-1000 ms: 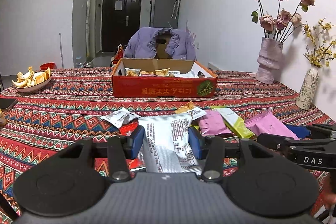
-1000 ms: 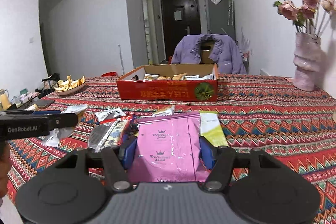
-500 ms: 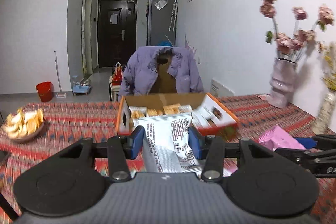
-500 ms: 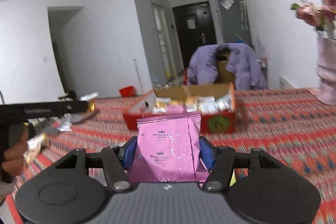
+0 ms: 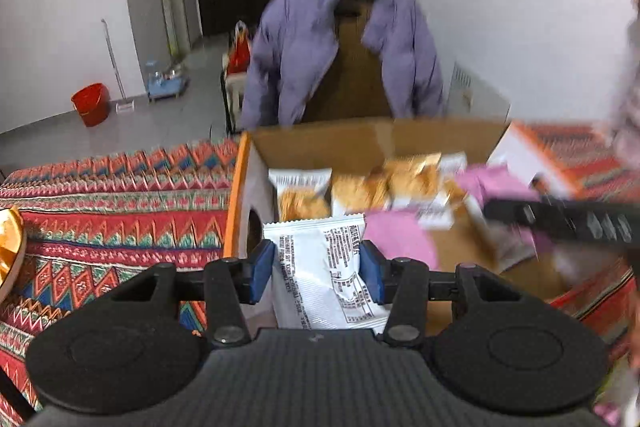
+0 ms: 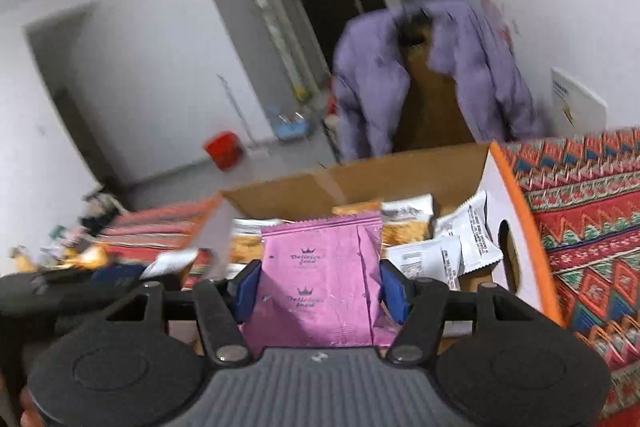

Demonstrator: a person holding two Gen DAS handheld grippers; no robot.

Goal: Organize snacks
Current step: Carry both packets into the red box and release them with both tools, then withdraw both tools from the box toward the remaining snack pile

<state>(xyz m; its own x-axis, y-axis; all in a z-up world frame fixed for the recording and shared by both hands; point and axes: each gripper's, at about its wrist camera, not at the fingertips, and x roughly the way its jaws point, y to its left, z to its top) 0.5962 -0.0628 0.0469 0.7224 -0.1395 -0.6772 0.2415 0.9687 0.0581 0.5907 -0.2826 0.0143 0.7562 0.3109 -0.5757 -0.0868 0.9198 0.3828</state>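
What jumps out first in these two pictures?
Two snack packets, each clamped between blue pads: a white printed packet in the left gripper and a pink foil packet in the right gripper. Both hang over an open orange-edged cardboard box of snacks on a zigzag-patterned red tablecloth.

White packet (image 5: 320, 267) with black print, pink packet (image 6: 320, 275), orange-edged brown cardboard box (image 6: 516, 195), red zigzag-patterned tablecloth (image 5: 112, 211), purple jacket (image 5: 296, 55).
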